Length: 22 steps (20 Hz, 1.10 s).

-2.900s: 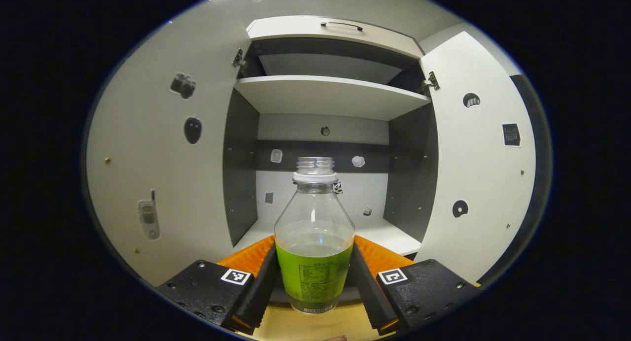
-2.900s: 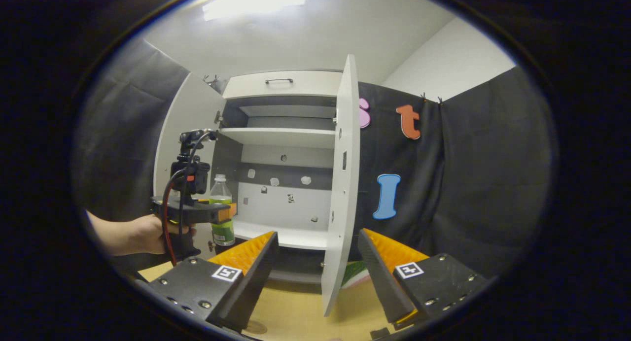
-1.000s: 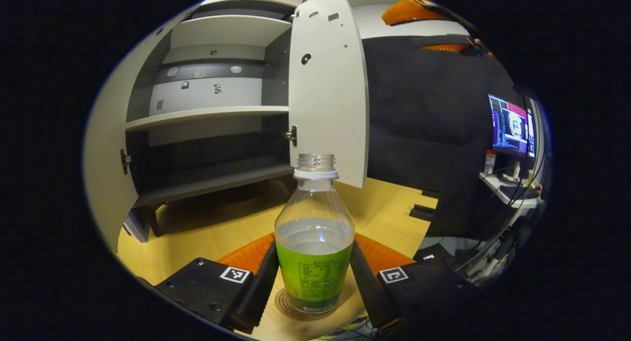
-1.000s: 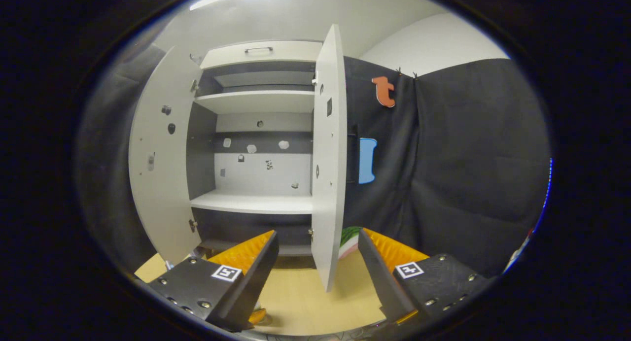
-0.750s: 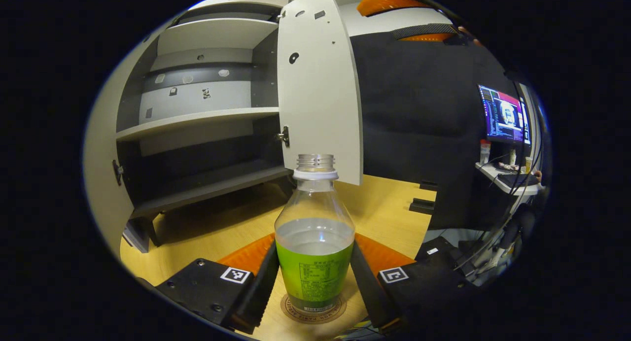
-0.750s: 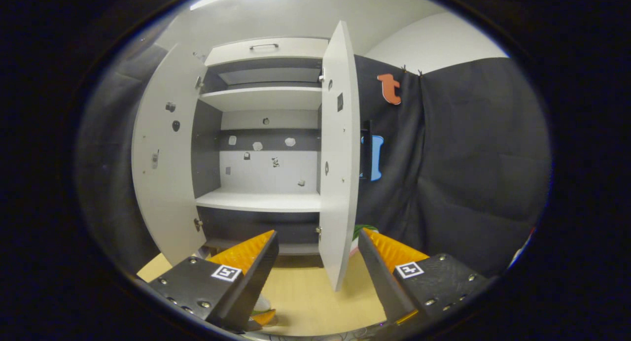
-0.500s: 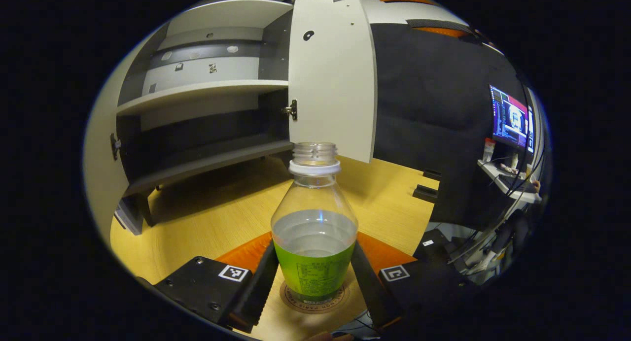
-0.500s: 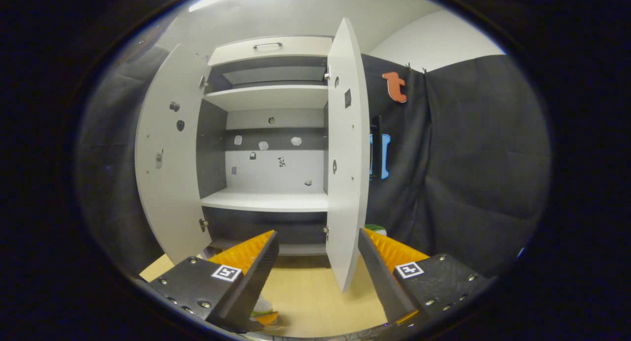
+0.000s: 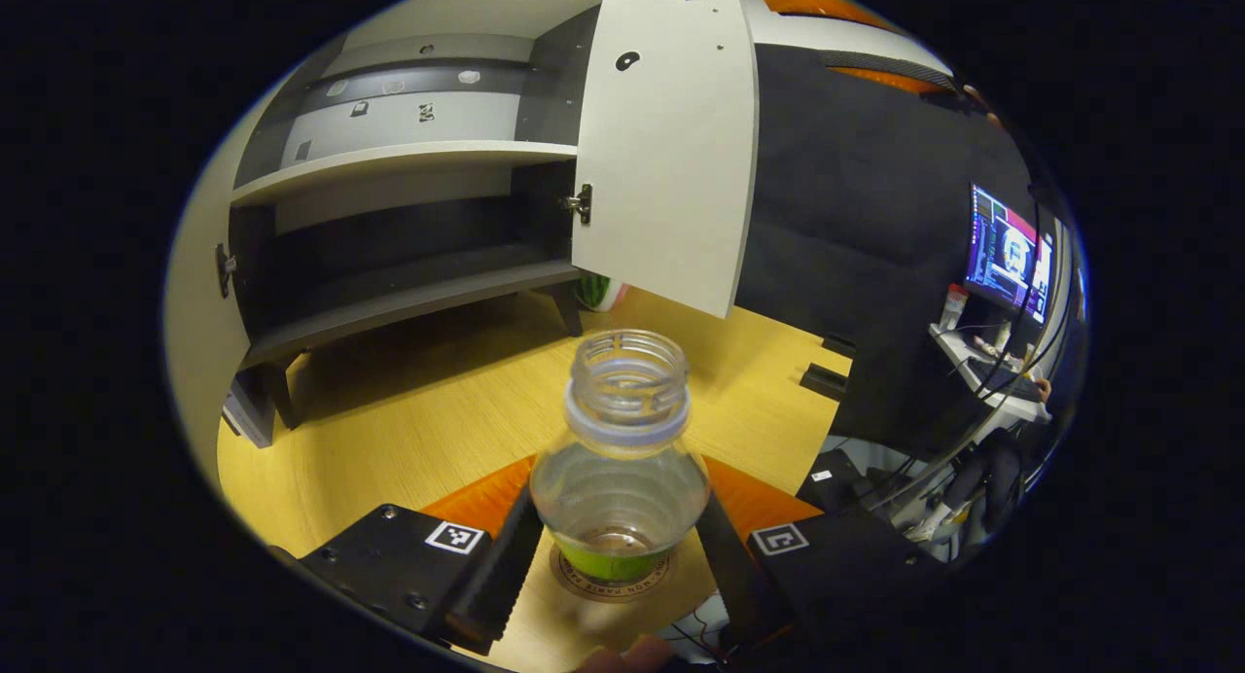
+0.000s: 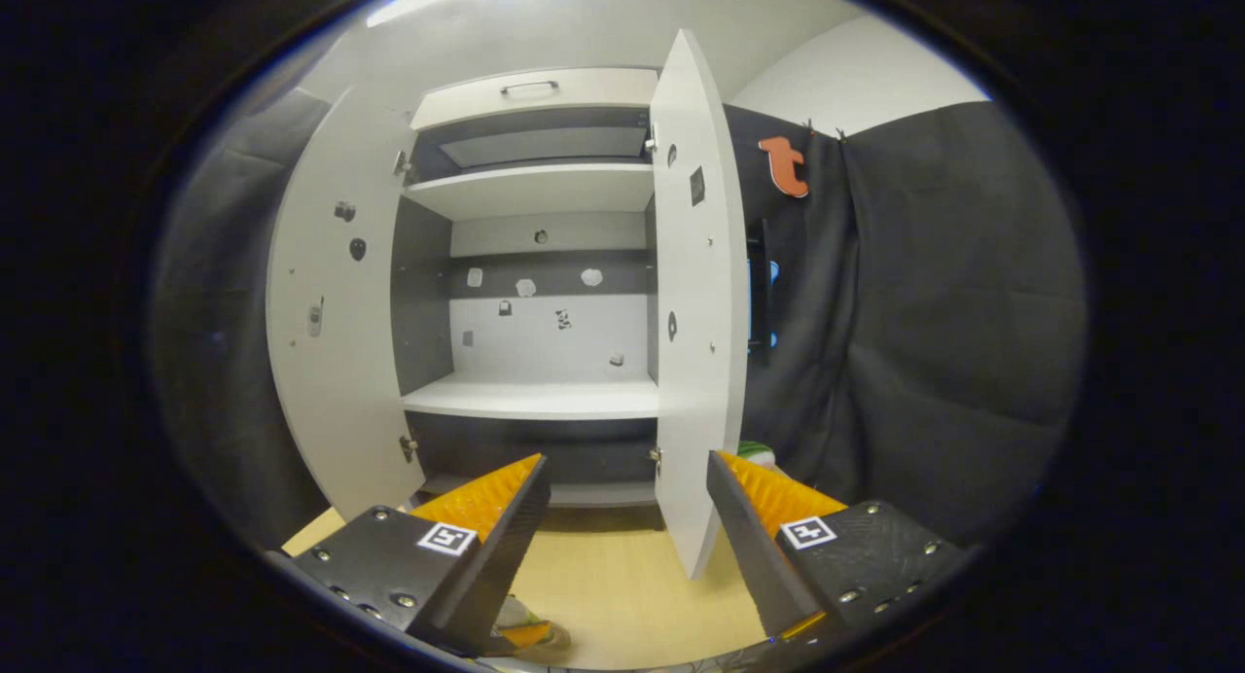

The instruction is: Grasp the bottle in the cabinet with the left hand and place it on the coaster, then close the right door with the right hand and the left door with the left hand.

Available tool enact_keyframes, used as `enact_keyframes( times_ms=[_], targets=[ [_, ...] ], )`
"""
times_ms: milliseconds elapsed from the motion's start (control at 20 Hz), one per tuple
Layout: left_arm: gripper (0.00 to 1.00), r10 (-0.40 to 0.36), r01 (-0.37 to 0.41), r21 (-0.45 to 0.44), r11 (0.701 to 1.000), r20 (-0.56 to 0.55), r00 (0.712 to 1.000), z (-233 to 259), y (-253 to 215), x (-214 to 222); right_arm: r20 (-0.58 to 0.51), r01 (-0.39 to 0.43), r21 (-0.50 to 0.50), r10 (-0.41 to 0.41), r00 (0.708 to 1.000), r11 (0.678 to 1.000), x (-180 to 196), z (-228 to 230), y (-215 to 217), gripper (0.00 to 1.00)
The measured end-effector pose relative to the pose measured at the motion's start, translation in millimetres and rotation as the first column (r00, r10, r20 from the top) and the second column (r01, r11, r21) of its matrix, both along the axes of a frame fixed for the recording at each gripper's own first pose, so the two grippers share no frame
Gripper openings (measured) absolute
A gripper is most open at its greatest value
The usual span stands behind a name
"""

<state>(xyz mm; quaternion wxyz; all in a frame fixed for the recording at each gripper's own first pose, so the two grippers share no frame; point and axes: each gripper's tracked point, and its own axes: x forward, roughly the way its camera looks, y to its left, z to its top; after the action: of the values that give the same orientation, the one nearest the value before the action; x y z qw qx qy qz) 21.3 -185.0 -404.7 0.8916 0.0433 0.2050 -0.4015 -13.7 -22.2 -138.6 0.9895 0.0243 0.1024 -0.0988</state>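
The left gripper points down at a wooden table, its two fingers spread on either side of a clear bottle with no cap and a green label; there seem to be thin gaps between the fingers and the bottle's sides, so the hold looks let go, though how wide the gaps are is hard to judge from above. The bottle stands upright on a round coaster, whose rim peeks out around its base. Beyond the bottle, farther back on the table, sits an open cabinet on short legs, with bare shelves; its right door swings out toward the bottle's far side. To the right of the cabinet hangs dark cloth, and past that a lit screen on a cluttered desk. The right gripper hovers in front of the cabinet with its fingers spread wide and nothing between them, the lower edge of the right door just ahead of them, edge-on. The left door stands fully open on the cabinet's other side. The placing step looks finished. The next move would call for lifting the left gripper clear without tipping the bottle, then pushing the outer face of the right door with the right gripper to swing it shut.
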Motion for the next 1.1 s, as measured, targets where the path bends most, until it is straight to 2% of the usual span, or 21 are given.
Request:
enact_keyframes(
  times_ms=[50,100,350,600,750,850,900,1050,1100],
  targets=[
    [0.84,-0.009,0.009,-0.012,1.0,-0.001,1.0,8.3,-1.8,-0.9,0.004,-0.001,-0.001,0.001,1.0,1.0,-0.5,0.8,0.9,0.94],
    [0.85,-0.005,0.005,-0.026,1.0,0.004,1.0,17.5,-1.8,3.0,0.006,-0.003,-0.003,0.003,1.0,1.0,-1.6,1.2,2.6,0.98],
    [0.88,-0.005,0.007,-0.038,0.999,0.03,1.0,64.8,1.6,7.0,0.027,0.002,0.022,-0.003,1.0,1.0,-9.3,2.8,0.4,0.98],
    [0.92,0.001,0.006,-0.08,0.997,0.087,0.996,128.3,1.7,0.8,0.075,0.01,0.048,-0.014,0.997,0.999,-19.8,11.9,-23.4,0.97],
    [0.98,0.035,-0.023,-0.096,0.995,0.125,0.991,174.6,-1.8,-0.7,0.076,0.019,0.063,-0.024,0.997,0.998,-25.9,17.0,-49.0,0.94],
    [0.97,0.089,-0.073,-0.103,0.992,0.166,0.982,207.6,-0.1,3.9,0.082,0.019,0.045,-0.023,0.996,0.999,-29.1,21.7,-73.1,0.94],
    [0.97,0.115,-0.095,-0.111,0.989,0.189,0.975,225.8,1.2,4.5,0.084,0.024,0.026,-0.026,0.996,0.999,-30.0,22.7,-87.4,0.98],
    [0.97,0.188,-0.143,-0.194,0.971,0.24,0.952,281.2,1.1,6.6,0.098,0.03,-0.003,-0.03,0.995,1.0,-28.3,29.6,-123.5,0.98],
    [0.96,0.221,-0.172,-0.207,0.963,0.243,0.945,293.7,5.9,8.2,0.106,0.03,-0.004,-0.029,0.994,1.0,-25.1,33.9,-134.5,0.94]
  ],
)
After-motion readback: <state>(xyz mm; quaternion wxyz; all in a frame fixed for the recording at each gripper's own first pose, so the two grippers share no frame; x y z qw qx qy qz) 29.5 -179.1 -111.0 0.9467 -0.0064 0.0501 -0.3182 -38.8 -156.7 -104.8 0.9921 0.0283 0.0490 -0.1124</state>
